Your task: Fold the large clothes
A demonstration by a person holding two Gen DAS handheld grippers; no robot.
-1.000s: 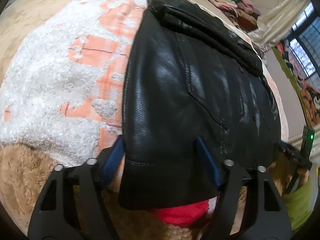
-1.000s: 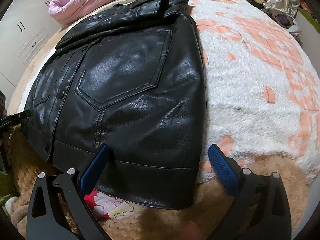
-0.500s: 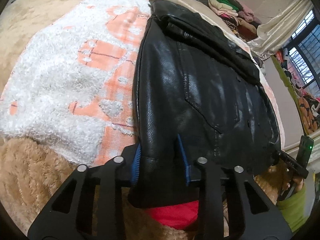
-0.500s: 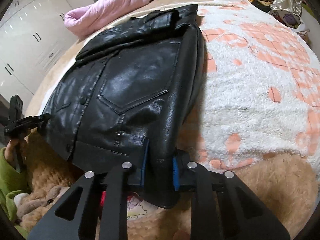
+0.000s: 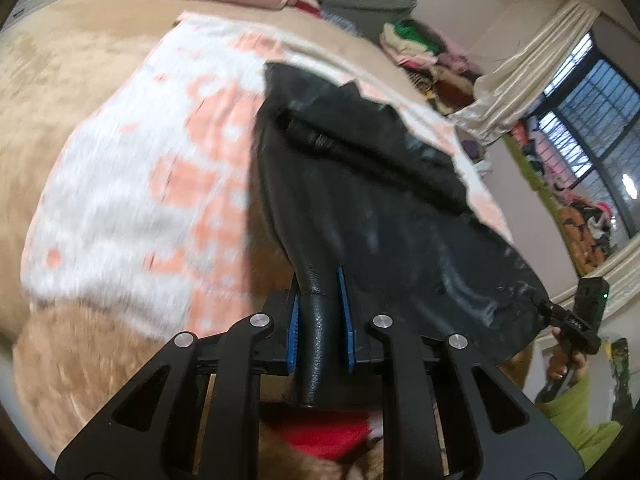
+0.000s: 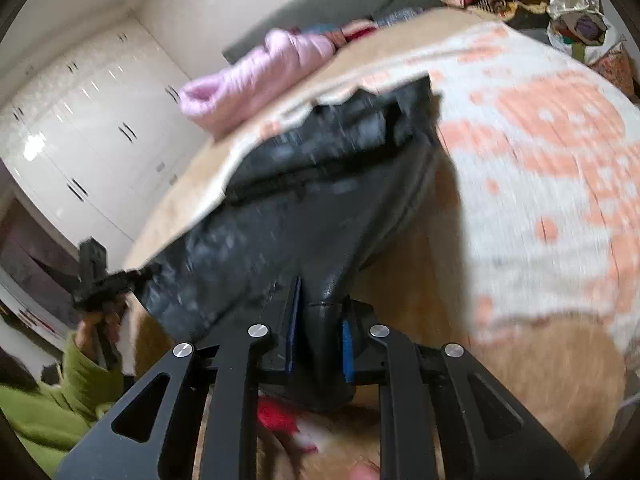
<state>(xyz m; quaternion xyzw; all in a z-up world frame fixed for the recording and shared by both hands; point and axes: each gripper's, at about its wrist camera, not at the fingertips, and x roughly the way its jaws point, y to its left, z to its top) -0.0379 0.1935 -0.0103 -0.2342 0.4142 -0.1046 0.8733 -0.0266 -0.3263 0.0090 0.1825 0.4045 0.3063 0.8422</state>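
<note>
Both grippers, left [image 5: 320,320] and right [image 6: 318,332], have just closed, fingers pinching the jacket [image 5: 360,200] hem, and the near edge is now up off the blanket [image 5: 120,200] (collar end still down). Looks set for folding it over.

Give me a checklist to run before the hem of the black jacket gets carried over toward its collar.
1. Left hand-held gripper clamped on jacket hem, having just closed: ok.
2. Right hand-held gripper clamped on the other hem corner, having just closed: ok.
3. Hem raised off the blanket: ok.
4. Collar end resting on the blanket: ok.
5. Sleeves tucked in: cannot tell.
6. Red cloth under the hem clear of the jacket: cannot tell.
</note>
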